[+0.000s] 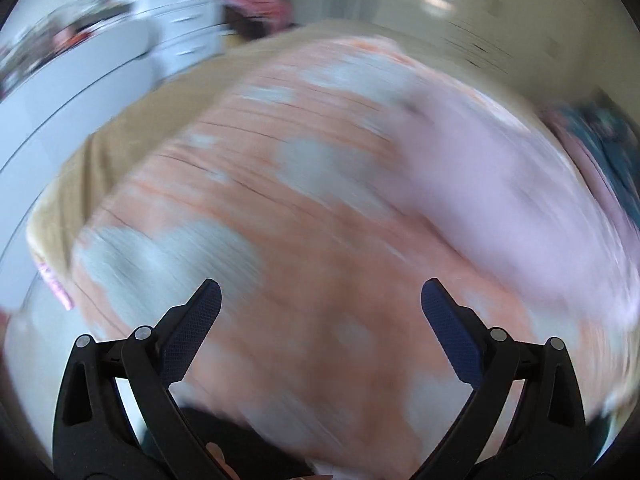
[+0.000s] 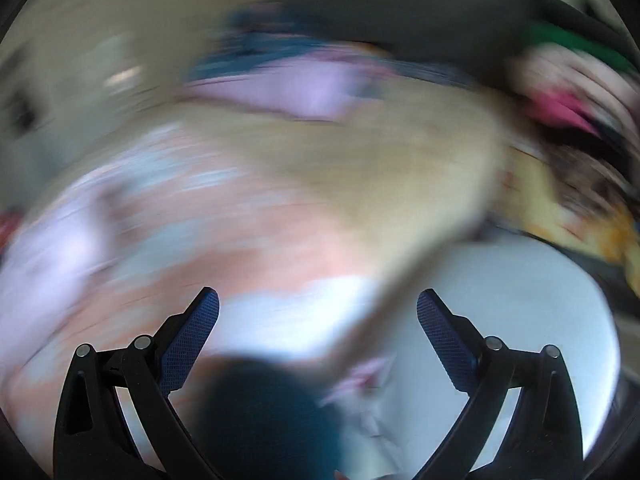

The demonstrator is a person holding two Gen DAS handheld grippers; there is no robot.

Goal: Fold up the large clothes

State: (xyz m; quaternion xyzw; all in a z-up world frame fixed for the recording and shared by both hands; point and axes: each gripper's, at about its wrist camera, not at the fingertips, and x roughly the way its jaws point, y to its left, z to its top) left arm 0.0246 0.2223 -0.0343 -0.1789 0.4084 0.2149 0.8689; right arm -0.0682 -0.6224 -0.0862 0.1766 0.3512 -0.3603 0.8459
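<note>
Both views are heavily smeared by motion blur, so only broad shapes can be made out.

In the left wrist view, the left gripper (image 1: 320,312) is seen with its two blue-padded fingers (image 1: 196,332) spread wide apart and nothing held between them. It is held above a large salmon-and-grey patterned cloth (image 1: 280,200), which fills the middle of the view and is spread over a tan surface (image 1: 132,128). A pale pink garment (image 1: 500,192) is laid on the far right part of the patterned cloth, and something dark teal (image 1: 612,152) is seen beyond that garment at the right edge. A white surface (image 1: 80,96) runs along the left of the tan surface, with white drawers (image 1: 180,12) behind it.

In the right wrist view, the right gripper (image 2: 318,316) is likewise seen with its fingers (image 2: 444,336) spread wide and empty. It is held over the near edge of the patterned cloth (image 2: 180,208), which lies to the left, with the tan surface (image 2: 380,168) to its right. A pale pink piece (image 2: 308,88) and a teal one (image 2: 272,44) are seen at the far side of the cloth. A heap of mixed coloured clothes (image 2: 572,112) lies to the far right, and a dark blurred shape (image 2: 272,412) is seen just below the cloth between the fingers; what it is cannot be told.
</note>
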